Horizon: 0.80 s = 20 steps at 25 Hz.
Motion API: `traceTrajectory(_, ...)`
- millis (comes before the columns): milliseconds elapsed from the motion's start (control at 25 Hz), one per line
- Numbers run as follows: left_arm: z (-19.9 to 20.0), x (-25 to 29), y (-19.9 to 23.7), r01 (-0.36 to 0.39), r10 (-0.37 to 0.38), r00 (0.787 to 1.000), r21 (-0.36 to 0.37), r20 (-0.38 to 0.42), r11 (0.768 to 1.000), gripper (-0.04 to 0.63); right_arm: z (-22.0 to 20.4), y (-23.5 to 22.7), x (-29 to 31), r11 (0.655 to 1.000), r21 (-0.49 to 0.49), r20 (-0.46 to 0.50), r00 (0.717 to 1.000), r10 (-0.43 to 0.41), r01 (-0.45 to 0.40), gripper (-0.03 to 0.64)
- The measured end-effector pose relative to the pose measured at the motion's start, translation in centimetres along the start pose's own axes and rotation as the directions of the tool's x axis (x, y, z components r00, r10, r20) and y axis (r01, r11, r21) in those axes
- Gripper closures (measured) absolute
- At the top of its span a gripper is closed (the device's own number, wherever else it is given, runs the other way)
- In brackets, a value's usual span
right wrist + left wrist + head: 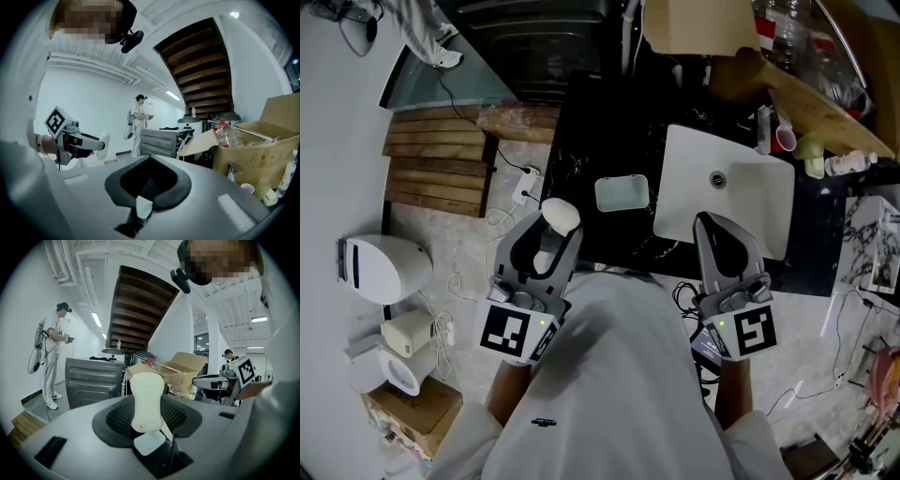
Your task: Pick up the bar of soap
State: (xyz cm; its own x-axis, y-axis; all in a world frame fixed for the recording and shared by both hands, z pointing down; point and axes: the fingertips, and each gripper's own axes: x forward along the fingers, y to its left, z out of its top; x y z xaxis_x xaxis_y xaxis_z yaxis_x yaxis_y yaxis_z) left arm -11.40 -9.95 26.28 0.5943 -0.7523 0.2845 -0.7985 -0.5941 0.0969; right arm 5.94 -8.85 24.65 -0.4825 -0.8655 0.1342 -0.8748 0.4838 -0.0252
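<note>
My left gripper (549, 242) clamped on the soap (562, 214), held in the air, my right gripper (710, 225) closed, empty, near the sink (750, 197).

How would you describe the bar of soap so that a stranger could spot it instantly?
Start at the white sink in the black counter and look left, past the pale dish. The left gripper clamps the bar of soap: cream, rounded, the only thing held.

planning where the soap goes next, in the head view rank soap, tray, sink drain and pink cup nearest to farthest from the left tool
1. soap, held in the left tool
2. tray, just right of it
3. sink drain, farther right
4. pink cup, farthest right
</note>
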Motion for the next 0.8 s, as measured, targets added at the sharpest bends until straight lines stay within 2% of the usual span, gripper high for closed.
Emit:
traceTrajectory(560, -0.21, 0.05, -0.46, 0.004, -0.004, 1.0, -0.003, -0.003, 1.0, 0.417, 0.44, -0.03, -0.2, 1.0, 0.008, 0.016, 1.0, -0.008, 0.008, 0.607)
traceTrajectory(800, -0.23, 0.06, -0.73, 0.005, -0.005, 1.0, -0.002, -0.001, 1.0, 0.417, -0.34, -0.22, -0.81, 1.0, -0.028, -0.004, 1.0, 0.001, -0.002, 0.607)
